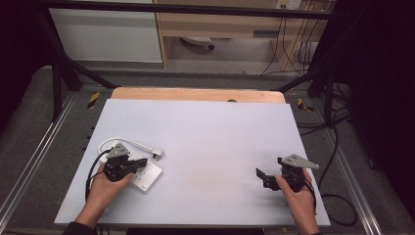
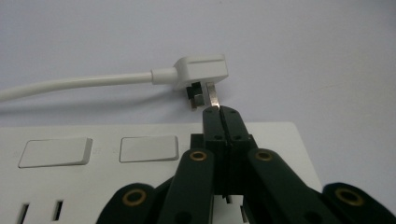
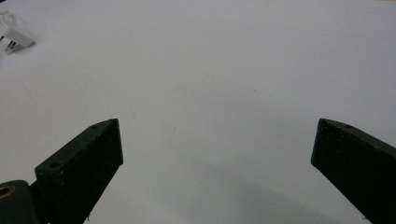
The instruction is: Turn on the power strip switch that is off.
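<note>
A white power strip (image 1: pixel 149 177) lies flat at the table's near left. Its face (image 2: pixel 93 154) shows two rocker switches and socket slots. Its white cable (image 1: pixel 122 143) loops round to a white three-pin plug (image 1: pixel 157 154) lying loose just past the strip's end. My left gripper (image 1: pixel 143 162) hovers over the strip, shut with nothing between its fingers. In the left gripper view the left gripper (image 2: pixel 223 112) has its tips just short of the plug (image 2: pixel 201 71) and its metal pins. My right gripper (image 1: pixel 263 178) stands wide open over bare table at the near right, its fingers (image 3: pixel 88 158) far apart.
The white table board (image 1: pixel 205 142) has a wooden strip along its far edge. Black frame posts and dark cables stand beyond the right side. In the right gripper view the plug (image 3: pixel 14 39) sits far off at the upper left.
</note>
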The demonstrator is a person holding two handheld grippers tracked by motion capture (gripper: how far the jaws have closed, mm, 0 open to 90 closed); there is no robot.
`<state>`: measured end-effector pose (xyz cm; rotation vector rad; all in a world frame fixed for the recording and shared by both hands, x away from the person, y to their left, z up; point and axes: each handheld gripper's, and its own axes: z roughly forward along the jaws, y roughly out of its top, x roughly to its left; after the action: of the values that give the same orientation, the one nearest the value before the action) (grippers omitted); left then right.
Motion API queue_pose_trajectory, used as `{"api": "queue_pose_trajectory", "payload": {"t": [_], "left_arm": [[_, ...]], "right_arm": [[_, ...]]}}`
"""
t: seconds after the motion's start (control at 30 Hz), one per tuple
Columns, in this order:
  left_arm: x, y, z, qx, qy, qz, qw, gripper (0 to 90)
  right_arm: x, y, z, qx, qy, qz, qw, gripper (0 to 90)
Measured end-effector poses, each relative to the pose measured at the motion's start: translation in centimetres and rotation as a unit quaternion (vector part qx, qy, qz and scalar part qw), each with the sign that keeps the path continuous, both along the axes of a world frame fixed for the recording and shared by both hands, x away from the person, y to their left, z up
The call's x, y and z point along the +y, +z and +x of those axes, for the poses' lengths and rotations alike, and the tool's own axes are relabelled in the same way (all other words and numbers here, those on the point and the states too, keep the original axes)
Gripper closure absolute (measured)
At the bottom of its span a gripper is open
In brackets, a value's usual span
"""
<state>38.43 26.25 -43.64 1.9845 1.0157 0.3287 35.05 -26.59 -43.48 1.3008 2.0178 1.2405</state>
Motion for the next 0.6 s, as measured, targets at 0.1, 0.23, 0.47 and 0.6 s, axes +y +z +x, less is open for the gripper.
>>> {"api": "queue_pose_trajectory", "payload": {"t": [0.1, 0.23, 0.47, 0.6], "left_arm": [[0.0, -0.01, 0.04, 0.001, 0.0, -0.002, 1.0, 90.0], [0.01, -0.01, 0.06, 0.001, -0.001, -0.002, 1.0, 90.0], [0.06, -0.03, 0.1, 0.003, -0.002, -0.005, 1.0, 90.0], [0.16, -0.06, 0.08, 0.004, 0.001, -0.006, 1.0, 90.0]], "right_arm": [[0.01, 0.0, 0.0, 0.0, 0.0, -0.001, 1.0, 2.6], [0.01, 0.0, 0.0, 0.0, 0.0, -0.001, 1.0, 2.6], [0.03, 0.0, 0.0, 0.0, 0.0, -0.001, 1.0, 2.6], [0.03, -0.01, 0.0, -0.001, 0.0, -0.001, 1.0, 2.6]]}}
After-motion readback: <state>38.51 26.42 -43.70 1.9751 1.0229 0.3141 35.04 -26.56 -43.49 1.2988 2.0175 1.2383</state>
